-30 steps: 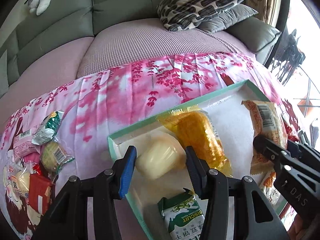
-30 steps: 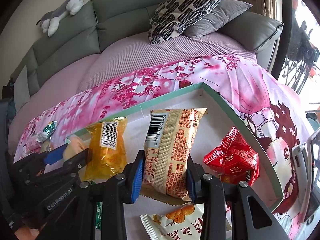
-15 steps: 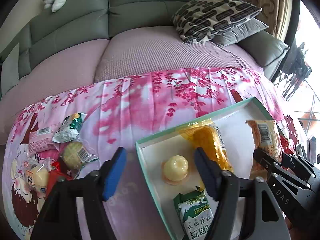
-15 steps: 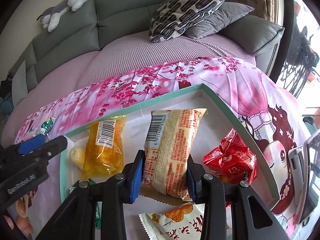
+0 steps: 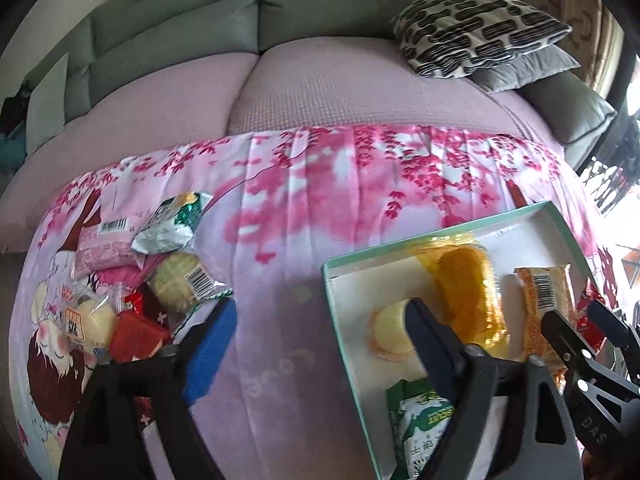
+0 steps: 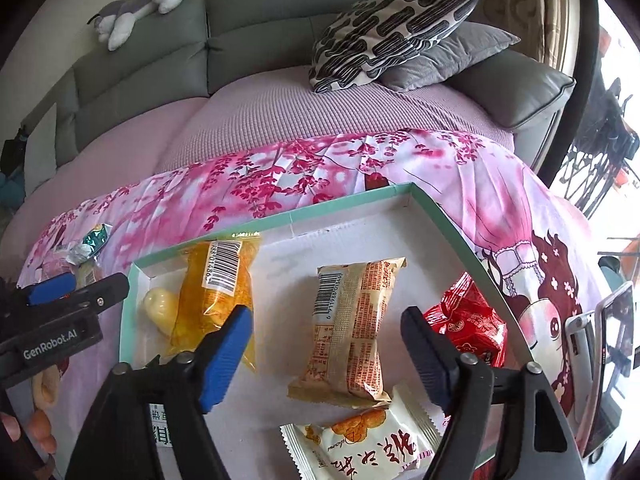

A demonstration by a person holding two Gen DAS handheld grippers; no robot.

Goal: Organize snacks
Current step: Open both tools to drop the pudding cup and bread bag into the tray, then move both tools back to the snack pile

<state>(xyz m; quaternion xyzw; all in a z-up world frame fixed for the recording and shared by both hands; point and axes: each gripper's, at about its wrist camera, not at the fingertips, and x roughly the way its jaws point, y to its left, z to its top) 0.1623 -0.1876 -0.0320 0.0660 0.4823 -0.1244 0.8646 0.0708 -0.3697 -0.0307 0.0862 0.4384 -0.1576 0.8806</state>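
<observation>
Two grippers: both in view, each over or beside the box (image 6: 448,216), a shallow one with a teal rim on a pink floral cloth (image 5: 304,208).
Left gripper (image 5: 320,328): jaws opening, nothing between them; its span straddled the box's left wall, one finger over the cloth, the other over the box interior.
Right gripper (image 6: 326,340): jaws opening; tan packet (image 6: 352,320) lay between the fingers, neither pad touching it.
Tan packet: flat on the box floor, barcode end away from the camera.
Yellow packet (image 6: 218,292): in the box, left of the tan packet, barcode up.
Pale sweet (image 6: 160,308): in the box's left corner, touching the yellow packet.
Red packet (image 6: 468,320): in the box against the right wall, just beside the right finger.
White packet (image 6: 372,444): near edge of the box, touching the tan packet's near end.
Green biscuit packet (image 5: 420,424): in the box, partly hidden by the left gripper's finger.
Loose snacks (image 5: 140,280): heaped on the cloth, well left of the box.
Background: grey sofa (image 6: 160,60), patterned cushion (image 6: 384,36), plush toy (image 6: 136,4).
</observation>
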